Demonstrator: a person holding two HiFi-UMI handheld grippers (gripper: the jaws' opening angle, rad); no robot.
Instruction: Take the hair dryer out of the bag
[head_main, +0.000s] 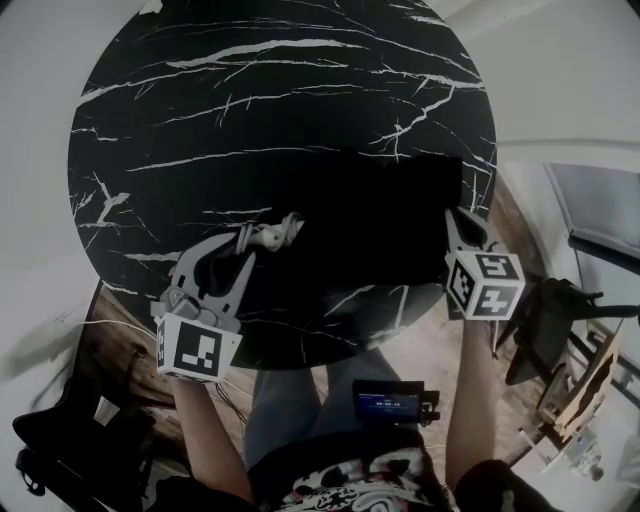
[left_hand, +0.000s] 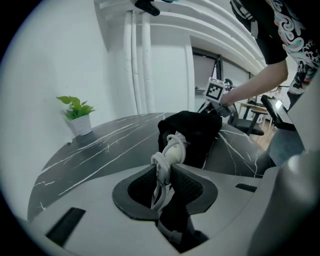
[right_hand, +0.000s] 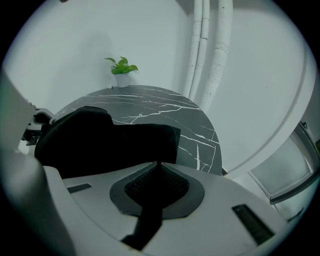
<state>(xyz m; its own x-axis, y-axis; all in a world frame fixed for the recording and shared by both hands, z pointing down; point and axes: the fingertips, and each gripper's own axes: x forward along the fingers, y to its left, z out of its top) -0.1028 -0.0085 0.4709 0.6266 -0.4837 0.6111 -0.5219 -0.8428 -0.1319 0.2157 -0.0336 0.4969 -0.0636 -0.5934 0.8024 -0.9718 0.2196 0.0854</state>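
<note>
While the bag (head_main: 380, 235) lies on the table (head_main: 250, 100), the left gripper (left_hand: 167, 175) is clamped on a white cord bundle (left_hand: 173, 146) at the bag's left end. No view shows the dryer's body. Right gripper (right_hand: 158, 167) is clenched on the bag's edge.

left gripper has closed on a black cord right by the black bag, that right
No, the cord is white, not black. The left gripper view shows the left gripper closed on it right by the black bag.
</note>
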